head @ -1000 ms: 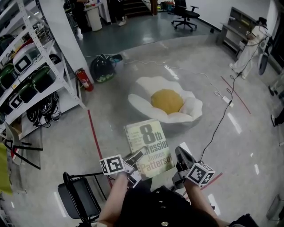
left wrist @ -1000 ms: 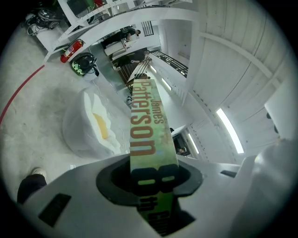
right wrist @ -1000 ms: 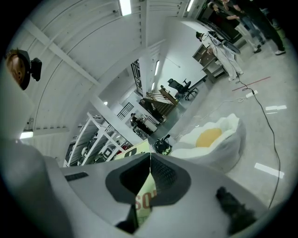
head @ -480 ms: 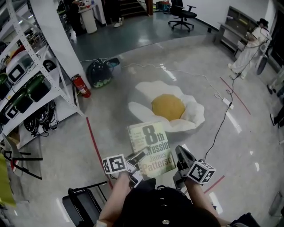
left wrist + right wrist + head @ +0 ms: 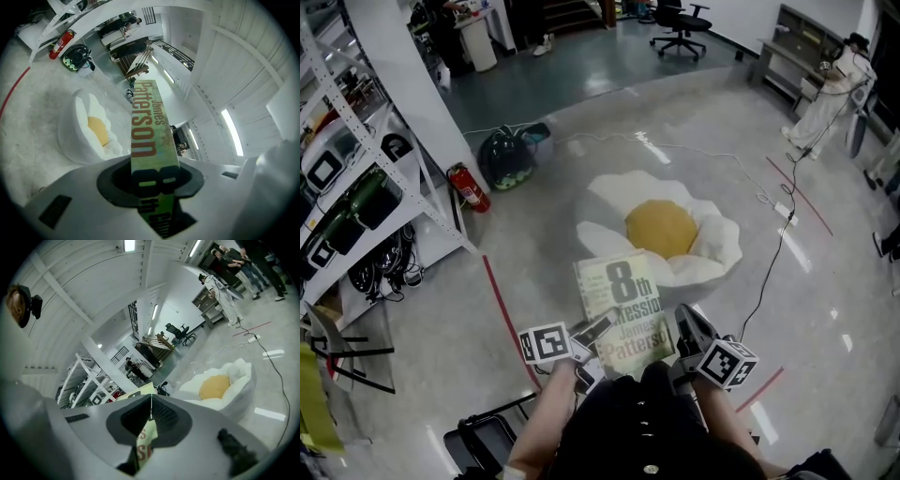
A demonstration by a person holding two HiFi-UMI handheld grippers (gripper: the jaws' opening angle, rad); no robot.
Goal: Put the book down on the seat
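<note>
A green-yellow paperback book (image 5: 623,305) is carried cover up between both grippers, above the grey floor and just short of the seat. The seat (image 5: 661,230) is a floor cushion shaped like a fried egg, white with a yellow middle. My left gripper (image 5: 586,342) is shut on the book's lower left edge, my right gripper (image 5: 687,339) on its lower right edge. The left gripper view has the book's spine (image 5: 147,126) running out between the jaws of the left gripper (image 5: 152,180), with the seat (image 5: 89,131) beyond. The right gripper (image 5: 150,420) pinches the book (image 5: 145,441) thinly; the seat (image 5: 220,387) lies ahead to the right.
Metal shelving (image 5: 356,169) with gear lines the left, with a fire extinguisher (image 5: 469,187) and a dark bag (image 5: 511,155) beside it. A black folding chair (image 5: 483,441) is behind at bottom left. A cable (image 5: 769,244) and a red tape line (image 5: 508,319) cross the floor. A person in white (image 5: 830,84) stands far right.
Both grippers and the book have come forward toward the egg seat, which now sits nearer. The folding chair has slid back to the bottom edge. The grip on the book is unchanged.
</note>
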